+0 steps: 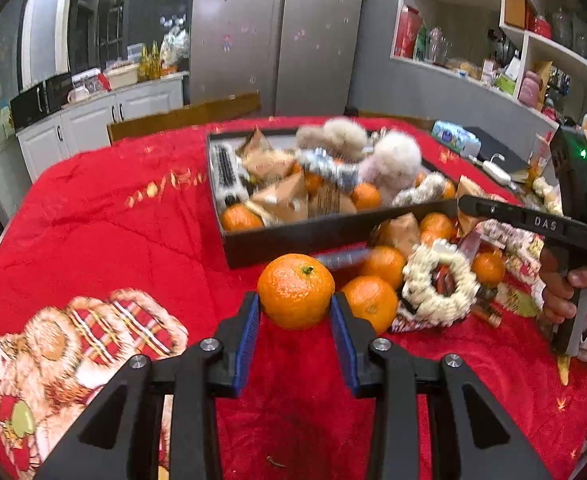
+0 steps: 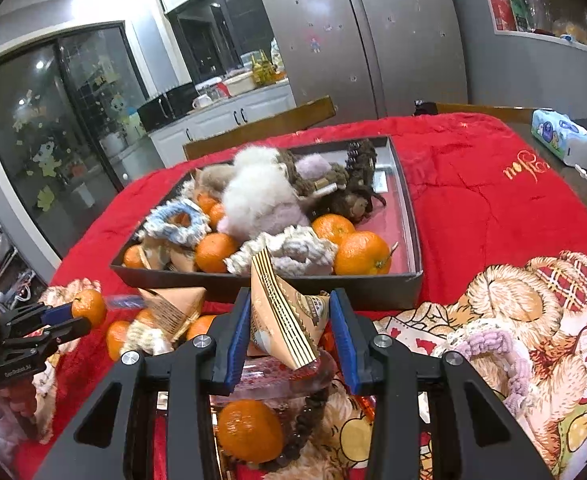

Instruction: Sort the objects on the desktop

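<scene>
Red cloth left of the dark tray lies bare: free passage. Tray heaped with tangerines, packets, plush. Loose tangerines and a white scrunchie crowd its near right corner.

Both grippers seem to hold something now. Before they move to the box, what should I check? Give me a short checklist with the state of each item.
1. Left gripper grips the tangerine between both pads: ok.
2. Right gripper holds the paper snack packet: ok; only the left pad visibly touches.
3. Packet sits straight: not ok, tilted.
4. Free room in the box: ok, bare floor at its right side.
5. Grippers apart from each other: ok.
</scene>
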Action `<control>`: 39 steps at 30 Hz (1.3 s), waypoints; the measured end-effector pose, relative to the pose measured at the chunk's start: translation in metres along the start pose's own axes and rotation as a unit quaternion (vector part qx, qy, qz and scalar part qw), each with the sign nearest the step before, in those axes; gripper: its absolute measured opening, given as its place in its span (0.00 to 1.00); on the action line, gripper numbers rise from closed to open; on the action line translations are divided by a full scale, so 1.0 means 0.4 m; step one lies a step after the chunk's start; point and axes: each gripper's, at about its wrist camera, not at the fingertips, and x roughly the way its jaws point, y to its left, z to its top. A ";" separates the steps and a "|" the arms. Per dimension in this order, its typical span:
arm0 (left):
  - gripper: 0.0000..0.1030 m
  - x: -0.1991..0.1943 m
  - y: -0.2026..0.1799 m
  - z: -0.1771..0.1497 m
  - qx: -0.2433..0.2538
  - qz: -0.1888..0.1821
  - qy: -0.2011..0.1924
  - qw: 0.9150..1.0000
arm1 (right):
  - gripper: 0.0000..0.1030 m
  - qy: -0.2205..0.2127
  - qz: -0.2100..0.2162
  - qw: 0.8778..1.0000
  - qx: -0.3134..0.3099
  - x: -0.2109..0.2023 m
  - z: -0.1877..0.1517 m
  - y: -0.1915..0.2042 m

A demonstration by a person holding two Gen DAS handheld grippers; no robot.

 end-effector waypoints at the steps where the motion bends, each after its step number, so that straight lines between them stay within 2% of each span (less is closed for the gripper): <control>1: 0.36 -0.011 -0.002 0.005 0.001 0.000 -0.006 1.000 | 0.35 -0.004 0.001 1.000 0.000 -0.007 0.003 0.002; 13: 0.36 -0.115 -0.049 0.054 0.020 -0.006 -0.058 0.998 | 0.35 -0.046 0.016 0.999 0.007 -0.088 0.053 0.040; 24: 0.36 -0.119 -0.063 0.111 0.017 -0.009 -0.062 0.998 | 0.35 -0.047 0.026 0.998 -0.022 -0.111 0.085 0.121; 31: 0.36 -0.133 -0.058 0.185 0.022 -0.001 -0.071 0.997 | 0.36 -0.049 0.031 0.997 -0.054 -0.113 0.140 0.181; 39: 0.36 -0.108 -0.051 0.265 0.020 -0.005 -0.078 0.997 | 0.36 -0.057 0.054 0.995 -0.055 -0.089 0.198 0.218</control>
